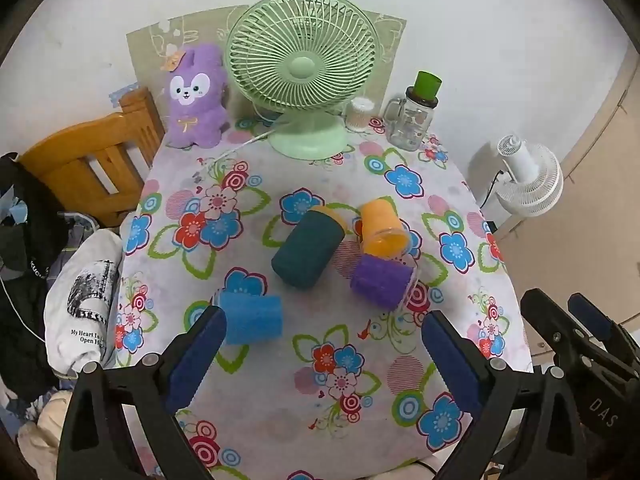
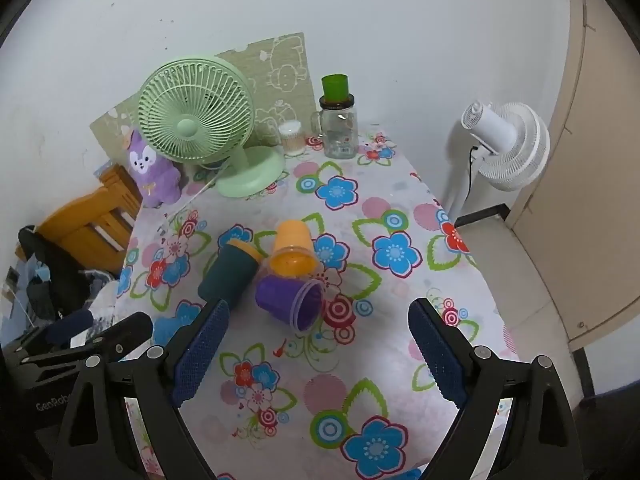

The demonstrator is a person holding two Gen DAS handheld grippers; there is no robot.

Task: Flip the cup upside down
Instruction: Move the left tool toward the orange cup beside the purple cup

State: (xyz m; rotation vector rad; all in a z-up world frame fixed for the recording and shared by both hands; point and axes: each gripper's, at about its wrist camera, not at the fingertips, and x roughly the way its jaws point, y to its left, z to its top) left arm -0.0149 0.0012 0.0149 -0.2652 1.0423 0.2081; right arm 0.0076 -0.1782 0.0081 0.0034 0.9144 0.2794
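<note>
4 cups lying on the tablecloth [image 1: 280, 420]: blue cup [image 1: 252, 319], dark teal cup [image 1: 307, 247], orange cup [image 1: 383, 227], purple cup [image 1: 380, 281]. 2 fans: green desk fan [image 1: 302, 68], white fan [image 1: 530, 176]. 1 purple plush bunny [image 1: 195, 98]. 1 glass jar [image 1: 412, 120]. 1 wooden chair [image 1: 92, 160]. 2 grippers: left gripper [image 1: 324, 360], right gripper [image 2: 318, 354].

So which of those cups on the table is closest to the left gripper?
The blue cup, lying on its side right by the left gripper's left fingertip. The teal cup, orange cup and purple cup lie farther off.

Table [image 1: 280, 400] has floral cloth. Mid-table on their sides: teal cup [image 1: 307, 248], orange cup [image 1: 382, 226], purple cup [image 1: 380, 282], blue cup [image 1: 250, 319]. Far edge: green fan [image 1: 303, 68], plush rabbit [image 1: 196, 98], glass jar [image 1: 410, 122], swab tub [image 1: 359, 114].
</note>
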